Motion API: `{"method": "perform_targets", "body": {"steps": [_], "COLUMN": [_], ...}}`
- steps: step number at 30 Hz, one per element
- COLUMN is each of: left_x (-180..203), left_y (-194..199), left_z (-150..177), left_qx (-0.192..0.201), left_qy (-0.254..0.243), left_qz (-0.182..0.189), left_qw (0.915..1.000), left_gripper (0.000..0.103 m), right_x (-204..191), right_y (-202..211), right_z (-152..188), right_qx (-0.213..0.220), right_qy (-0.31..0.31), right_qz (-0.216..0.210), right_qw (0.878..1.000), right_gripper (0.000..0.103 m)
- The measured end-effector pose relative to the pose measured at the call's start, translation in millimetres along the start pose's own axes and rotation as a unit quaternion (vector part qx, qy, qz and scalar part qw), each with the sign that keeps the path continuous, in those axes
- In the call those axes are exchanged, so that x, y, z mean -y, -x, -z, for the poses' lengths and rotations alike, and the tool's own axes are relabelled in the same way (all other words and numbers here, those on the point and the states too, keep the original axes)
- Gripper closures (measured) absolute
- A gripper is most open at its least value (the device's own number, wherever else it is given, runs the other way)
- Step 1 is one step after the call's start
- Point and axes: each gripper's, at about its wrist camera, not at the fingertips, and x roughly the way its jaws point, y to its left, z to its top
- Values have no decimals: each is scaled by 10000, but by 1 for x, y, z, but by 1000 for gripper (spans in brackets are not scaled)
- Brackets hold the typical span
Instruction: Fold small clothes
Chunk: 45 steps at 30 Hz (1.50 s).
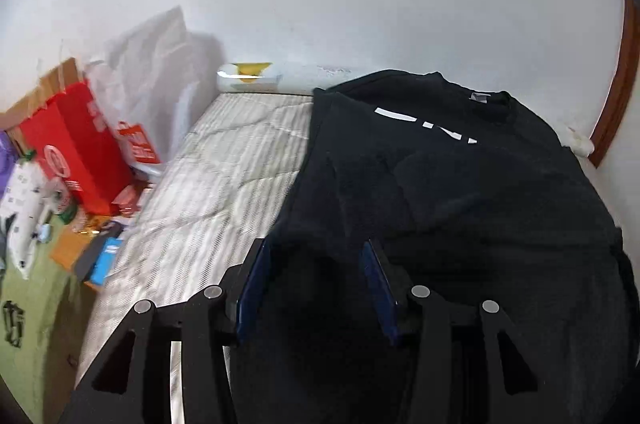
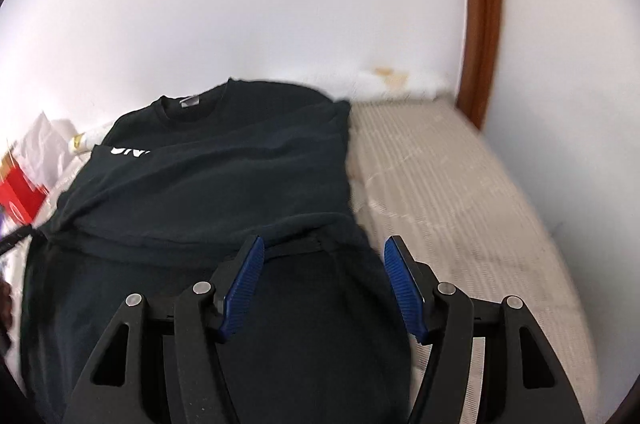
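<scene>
Clutter at far left: a glossy red paper shopping bag (image 1: 76, 144) with white print stands beside a crumpled white plastic bag (image 1: 160, 72); the lettering is too blurred to read.
Left gripper (image 1: 316, 260): its blue-padded jaws are spread, hovering over the near left part of the shirt with no cloth pinched between them.
Task's thing: a black cotton T-shirt (image 1: 460, 192) lies on the pale striped quilted mattress (image 1: 224, 160), neck towards the far wall, hem towards the near edge, both side panels apparently turned in over the middle.
Writing: a broken white chest print (image 1: 424, 126) shows only fragments, cut off by the folded cloth; from the right wrist view it might be "UN", uncertain. A small grey neck tag (image 1: 479, 97) is unreadable.
Right gripper (image 2: 324, 258): jaws spread wide over the shirt's near right edge, holding nothing.
Step in hand: I judge the lengthwise folds done and both claws let go.
Next move: probably each claw must pinch a near hem corner and carry it towards the collar evenly.
</scene>
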Motion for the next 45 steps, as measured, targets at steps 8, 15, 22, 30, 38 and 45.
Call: {"method": "perform_targets", "body": {"steps": [8,15,22,30,38,45], "left_x": [-22,-39,-45,-43,-41,-34], "left_y": [55,90,104,98,93,86], "left_z": [26,65,109,147,163,162], "left_qx": [-73,-115,-294,-547,-590,-488], "left_qy": [378,536,514,522,515,450], "left_qz": [170,400,454,537,776,700], "left_qw": [9991,9977,9972,9957,9939,9953], "left_gripper": [57,48,45,45,45,45], "right_x": [6,10,13,26,21,9], "right_y": [62,84,97,93,86,72], "right_z": [32,80,125,159,170,164], "right_qx": [60,-451,-669,-817,-882,-857], "right_qy": [-81,-91,-83,-460,-508,-372], "right_qz": [98,-141,-149,-216,-427,-396], "right_qw": [9999,9988,9976,9954,9939,9948], "right_gripper": [42,55,56,56,56,53]}}
